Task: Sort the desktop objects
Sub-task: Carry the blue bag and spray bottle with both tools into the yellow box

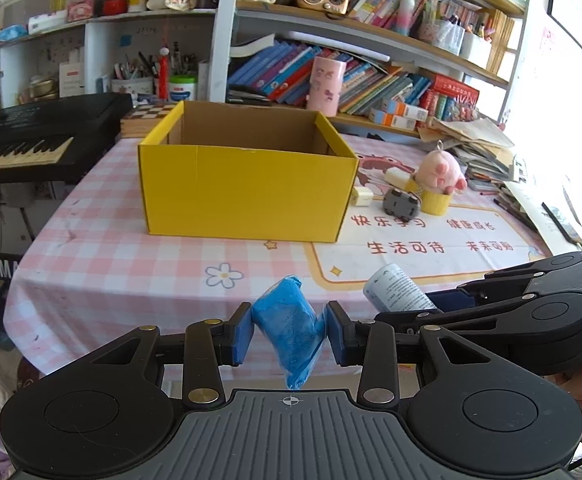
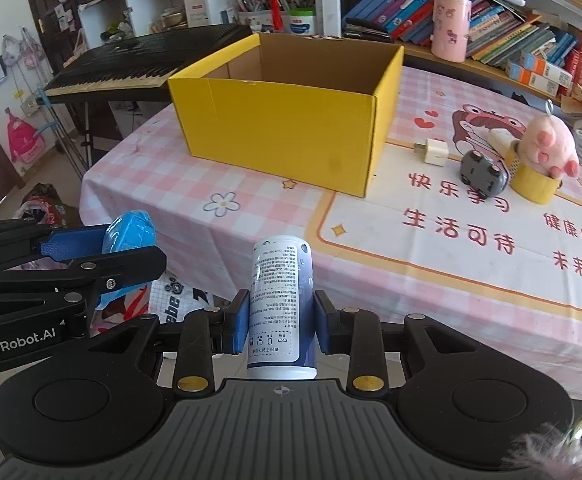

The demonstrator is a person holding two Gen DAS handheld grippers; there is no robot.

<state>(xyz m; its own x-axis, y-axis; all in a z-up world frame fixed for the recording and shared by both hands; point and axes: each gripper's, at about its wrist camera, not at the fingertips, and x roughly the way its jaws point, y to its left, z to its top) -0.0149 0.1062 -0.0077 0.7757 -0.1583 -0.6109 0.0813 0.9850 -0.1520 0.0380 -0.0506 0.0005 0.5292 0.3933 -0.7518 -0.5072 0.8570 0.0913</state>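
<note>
Two handheld grippers are hanging side by side over the near edge of a pink checked tablecloth [image 1: 103, 248], each carrying one item. The left gripper [image 1: 289, 330] is squeezing a soft blue packet [image 1: 289, 328] between its blue pads, jaws drawn in tight against the crumpled wrapper, the packet sagging below the fingers. The right gripper [image 2: 279, 326] is clamping a white-and-blue canister [image 2: 281, 308] with printed text, held upright with its domed top pointing away from the camera, jaws closed snugly on its sides. In the left wrist view the canister is showing at 3 o'clock of the packet; in the right wrist view the packet is sitting at 9 o'clock of the canister.

An open yellow cardboard box [image 1: 247, 196] is standing on the table at 12 o'clock from both grippers, its brown interior showing nothing from these angles. At 3 o'clock of the box, a white plug adapter [image 2: 433, 152], a grey toy car [image 2: 483, 176] lying on its back, a roll of yellow tape [image 2: 535, 186] and a pink plush pig [image 2: 547, 144] perched on that roll are waiting in a loose cluster. A black keyboard [image 1: 31, 140] is standing at 9 o'clock beyond the table's edge, and crowded bookshelves [image 1: 371, 72] are filling the background
</note>
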